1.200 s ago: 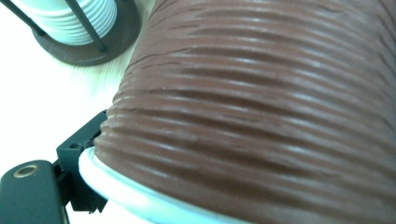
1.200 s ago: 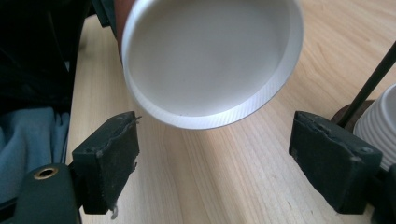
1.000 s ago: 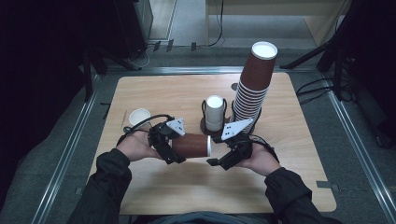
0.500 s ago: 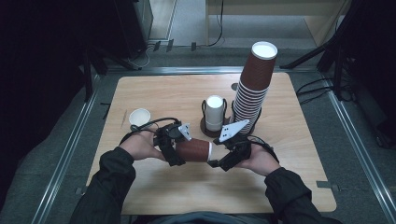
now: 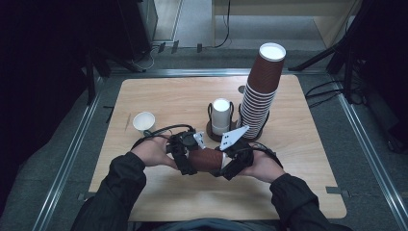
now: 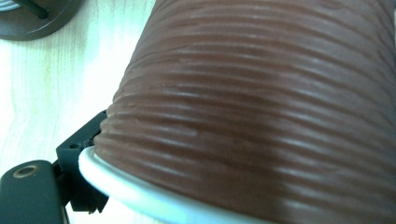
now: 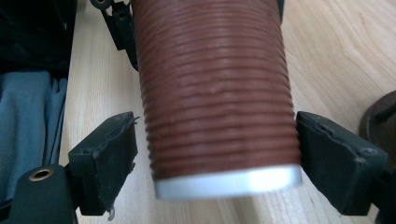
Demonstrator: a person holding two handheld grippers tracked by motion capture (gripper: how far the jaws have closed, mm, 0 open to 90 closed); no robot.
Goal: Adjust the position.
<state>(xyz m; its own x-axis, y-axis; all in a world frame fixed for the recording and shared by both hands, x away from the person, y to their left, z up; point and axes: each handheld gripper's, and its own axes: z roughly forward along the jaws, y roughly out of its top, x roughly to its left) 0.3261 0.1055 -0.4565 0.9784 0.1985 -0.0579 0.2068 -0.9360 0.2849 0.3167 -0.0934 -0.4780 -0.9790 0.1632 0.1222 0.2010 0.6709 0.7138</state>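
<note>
Brown ribbed cup [image 5: 208,159] lies level between both grippers. Left gripper [image 5: 185,159] clamps it. Right gripper [image 7: 215,161] stands wide around its base, left pad apart from it.

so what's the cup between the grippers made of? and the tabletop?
Cup: looks like paper with a brown ripple-wrap sleeve; fine raised ridges run round the wall, matte, and a smooth white rolled rim shows at its mouth. Tabletop: pale wood or a wood-look laminate; straight grain lines and a slight sheen show, so solid or veneer can't be told.
</note>
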